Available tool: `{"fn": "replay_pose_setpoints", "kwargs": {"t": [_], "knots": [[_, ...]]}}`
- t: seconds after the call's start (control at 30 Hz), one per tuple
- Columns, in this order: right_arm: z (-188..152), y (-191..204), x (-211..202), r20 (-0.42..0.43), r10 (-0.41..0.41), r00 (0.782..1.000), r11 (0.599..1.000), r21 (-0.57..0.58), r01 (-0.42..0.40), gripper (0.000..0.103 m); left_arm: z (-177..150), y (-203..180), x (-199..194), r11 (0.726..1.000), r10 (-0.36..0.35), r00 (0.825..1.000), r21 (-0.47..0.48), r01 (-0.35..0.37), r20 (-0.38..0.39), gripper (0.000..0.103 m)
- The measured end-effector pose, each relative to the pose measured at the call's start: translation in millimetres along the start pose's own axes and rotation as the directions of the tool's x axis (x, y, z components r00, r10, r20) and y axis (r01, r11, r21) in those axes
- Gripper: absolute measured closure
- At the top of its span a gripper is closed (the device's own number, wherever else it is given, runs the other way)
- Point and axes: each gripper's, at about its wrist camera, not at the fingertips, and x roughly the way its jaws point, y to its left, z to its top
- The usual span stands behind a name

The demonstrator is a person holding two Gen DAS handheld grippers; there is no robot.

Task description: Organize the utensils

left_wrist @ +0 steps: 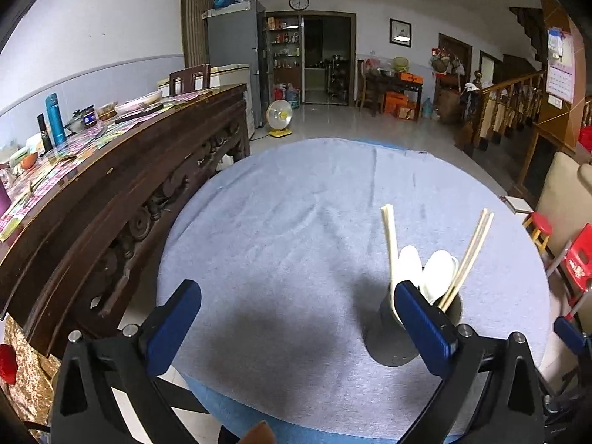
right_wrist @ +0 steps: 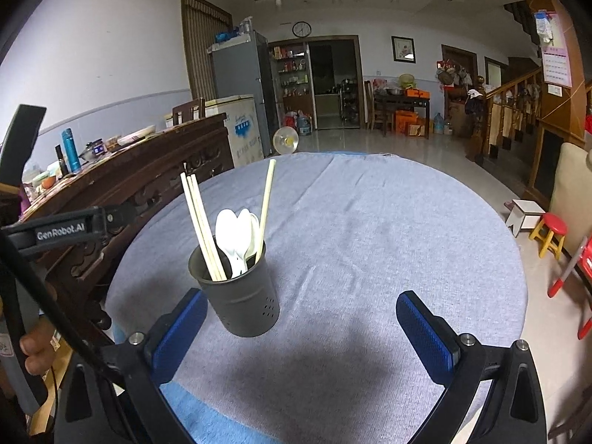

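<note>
On the round counter (right_wrist: 370,222), under a grey-blue cloth, stands a dark grey holder (right_wrist: 236,296) with small holes low in its wall. It is upright and sits toward the near left of the counter in the right wrist view. Pale chopsticks (right_wrist: 201,229) lean out of it: a bunch tilted to the left and a single one tilted to the right. White spoons (right_wrist: 236,236) stand between them, bowls up.

The right gripper (right_wrist: 301,327) has its jaws spread wide with nothing between them but cloth. Its left blue pad lies just beside the holder's base in the picture; whether it touches, I cannot tell.

The left gripper (left_wrist: 296,318) also has its jaws spread wide, and only bare cloth lies between them. In the left wrist view its right pad stands in front of the holder (left_wrist: 388,336), covering part of its rim, with the chopsticks (left_wrist: 470,259) and spoons (left_wrist: 436,270) rising behind it. The holder is outside the jaws, to the right.

At the left edge of the right wrist view, a hand (right_wrist: 35,351) grips the left gripper's handle.

Left of the counter runs a carved dark wood sideboard (left_wrist: 122,199) with a blue flask (left_wrist: 55,118) and dishes on top. A red stool (right_wrist: 551,233) stands on the floor at the right.
</note>
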Motion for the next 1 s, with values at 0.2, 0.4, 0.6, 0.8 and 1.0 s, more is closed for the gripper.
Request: {"fn": "replay_pose_setpoints", "kwargs": {"t": [0.2,0.4,0.6,0.8,1.0], "knots": [[1,2,3,-0.016,0.007,1.0,1.0,-0.002,-0.007,0.0,1,-4,-6,1.0,-0.005,1.0,0.013,0.005,-0.003,0.0],[1,5,5,-0.031,0.005,1.0,1.0,-0.012,-0.005,0.0,0,-6,-13,0.999,-0.034,0.999,0.014,0.034,0.008,0.0],[1,7,7,-0.035,0.005,0.999,1.0,-0.018,-0.006,0.0,1,-9,-16,0.998,-0.055,0.998,0.022,0.055,0.006,0.0],[0,7,8,-0.035,0.007,0.999,1.0,-0.013,-0.008,0.0,0,-12,-19,0.996,-0.084,0.996,0.023,0.083,0.006,0.0],[0,6,8,-0.03,0.01,0.999,1.0,-0.008,-0.01,0.0,-1,-16,-19,0.996,-0.083,0.997,0.037,0.083,-0.006,0.0]]}}
